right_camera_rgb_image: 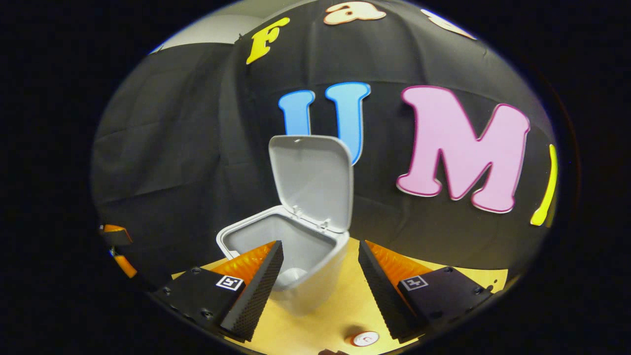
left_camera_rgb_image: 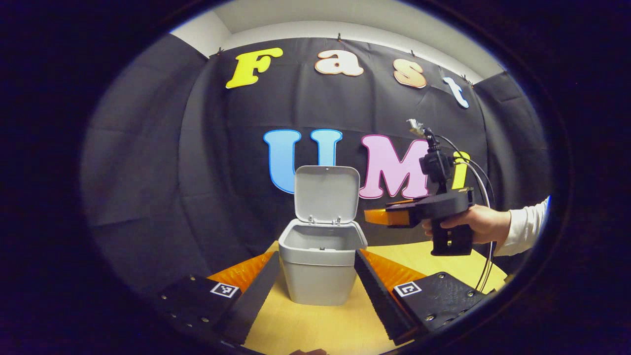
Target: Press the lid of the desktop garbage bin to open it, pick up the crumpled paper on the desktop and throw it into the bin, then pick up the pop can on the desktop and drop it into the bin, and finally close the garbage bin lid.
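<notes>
The grey bin [left_camera_rgb_image: 318, 268] stands on the yellow table with its lid [left_camera_rgb_image: 327, 195] swung upright and open. My left gripper [left_camera_rgb_image: 317, 254] is open just in front of the bin, nothing between its fingers. My right gripper [left_camera_rgb_image: 377, 217] hovers at the bin's upper right, held by a hand [left_camera_rgb_image: 473, 224]. In the right gripper view it [right_camera_rgb_image: 320, 246] stands open and empty above the bin's [right_camera_rgb_image: 315, 286] mouth. A pale lump [right_camera_rgb_image: 295, 276], probably the crumpled paper, lies inside the bin. The pop can's top [right_camera_rgb_image: 365, 338] shows on the table below the right gripper's fingers.
The table [left_camera_rgb_image: 320, 325] ends close behind the bin at the black cloth wall. A white sleeve [left_camera_rgb_image: 525, 229] comes in from the right. Part of the left gripper [right_camera_rgb_image: 116, 236] shows at the left edge of the right gripper view.
</notes>
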{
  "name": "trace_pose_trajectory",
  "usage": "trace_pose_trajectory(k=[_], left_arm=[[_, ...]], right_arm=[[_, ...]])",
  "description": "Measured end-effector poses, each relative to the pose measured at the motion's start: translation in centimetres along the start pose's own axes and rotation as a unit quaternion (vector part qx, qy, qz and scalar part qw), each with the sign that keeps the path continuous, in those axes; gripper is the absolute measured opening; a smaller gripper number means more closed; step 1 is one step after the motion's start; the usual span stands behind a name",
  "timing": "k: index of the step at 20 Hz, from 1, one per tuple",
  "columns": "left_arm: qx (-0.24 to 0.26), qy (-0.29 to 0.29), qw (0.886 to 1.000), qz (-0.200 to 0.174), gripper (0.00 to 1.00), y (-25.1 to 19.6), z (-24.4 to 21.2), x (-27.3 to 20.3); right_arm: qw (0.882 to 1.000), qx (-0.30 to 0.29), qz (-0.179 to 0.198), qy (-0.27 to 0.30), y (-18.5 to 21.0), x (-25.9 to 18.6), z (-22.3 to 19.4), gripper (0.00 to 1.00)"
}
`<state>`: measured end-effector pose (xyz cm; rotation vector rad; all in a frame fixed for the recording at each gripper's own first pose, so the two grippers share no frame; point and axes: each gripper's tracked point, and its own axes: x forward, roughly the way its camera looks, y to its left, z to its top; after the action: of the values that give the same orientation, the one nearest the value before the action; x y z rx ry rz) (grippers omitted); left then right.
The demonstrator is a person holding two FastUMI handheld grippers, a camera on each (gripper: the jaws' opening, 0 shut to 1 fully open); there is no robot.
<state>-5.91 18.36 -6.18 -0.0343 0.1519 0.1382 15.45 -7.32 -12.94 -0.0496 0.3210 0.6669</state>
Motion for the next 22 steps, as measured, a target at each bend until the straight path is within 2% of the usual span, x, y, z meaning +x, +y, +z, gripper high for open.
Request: trace_pose_trajectory(k=[4,8,10,16,18,22], left_arm=[[0.001,0.023,0.998,-0.056,0.99,-6.4,-3.1,3.1],[-0.002,0.04,0.992,-0.122,0.99,-13.6,-5.9,6.0],[0.0,0.042,0.989,-0.142,0.99,-16.7,-7.8,7.4],[0.037,0.065,0.984,-0.164,0.99,-23.5,-14.6,11.1],[0.028,0.084,0.981,-0.175,0.99,-25.4,-16.7,11.9],[0.018,0.108,0.983,-0.146,0.99,-26.2,-19.4,14.1]], right_arm=[[0.998,0.022,-0.046,-0.022,-5.8,-6.3,1.2,0.99],[0.994,0.021,-0.099,-0.033,-11.3,-12.6,1.4,0.99],[0.991,0.032,-0.123,-0.034,-13.6,-15.4,1.0,0.99],[0.979,0.054,-0.197,-0.004,-20.3,-21.5,-2.5,0.99],[0.975,0.063,-0.211,0.01,-21.7,-22.8,-3.8,0.99],[0.972,0.068,-0.222,0.022,-23.8,-24.3,-5.2,0.99]])
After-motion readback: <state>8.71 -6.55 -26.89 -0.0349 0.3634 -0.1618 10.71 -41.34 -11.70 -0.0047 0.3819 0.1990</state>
